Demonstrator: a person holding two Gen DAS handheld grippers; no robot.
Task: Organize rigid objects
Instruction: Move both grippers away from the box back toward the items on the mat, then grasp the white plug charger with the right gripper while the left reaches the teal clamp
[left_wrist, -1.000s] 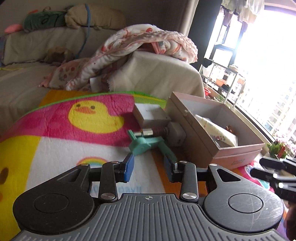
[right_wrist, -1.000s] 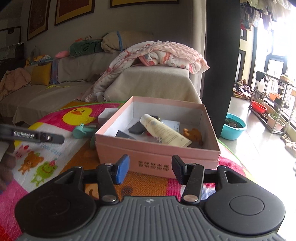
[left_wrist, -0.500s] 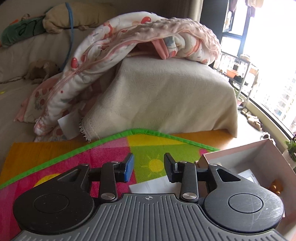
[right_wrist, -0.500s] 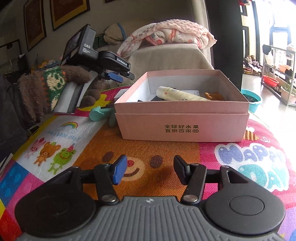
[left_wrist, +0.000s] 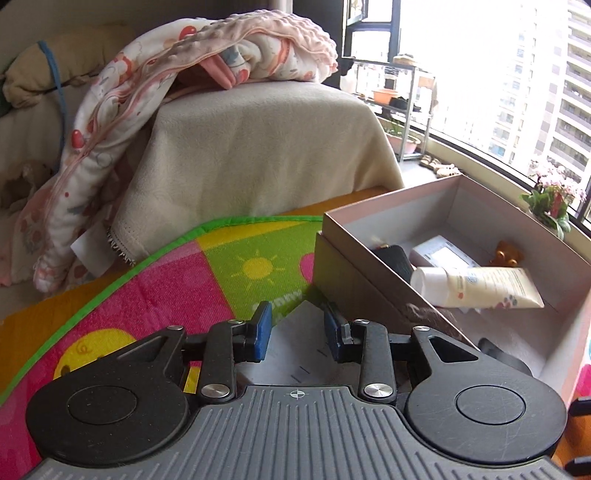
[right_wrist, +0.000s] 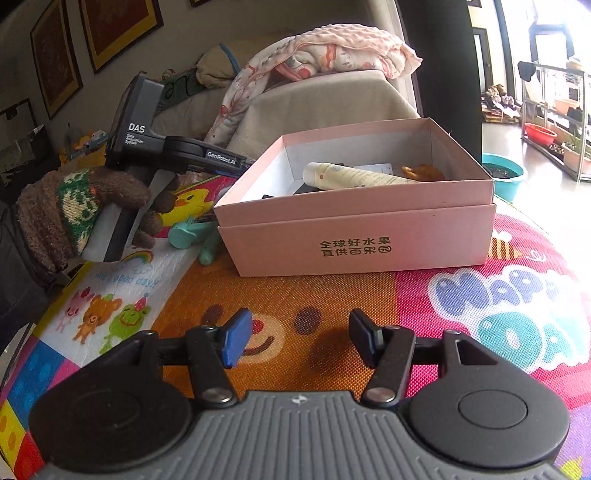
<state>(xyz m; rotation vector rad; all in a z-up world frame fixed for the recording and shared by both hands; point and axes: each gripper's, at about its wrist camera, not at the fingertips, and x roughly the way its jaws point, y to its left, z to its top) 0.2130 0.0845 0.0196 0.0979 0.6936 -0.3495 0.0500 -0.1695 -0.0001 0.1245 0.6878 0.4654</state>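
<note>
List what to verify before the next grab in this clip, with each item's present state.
1. Left tongs open and empty: ok.
2. Right tongs open and empty: ok, above the mat.
3. Pink box open with room inside: ok; a cream tube lies in it.
4. Everything boxed: not ok; a teal tool lies outside, beside the box.
5. White item lined up under the left tongs: cannot tell, mostly hidden.
</note>
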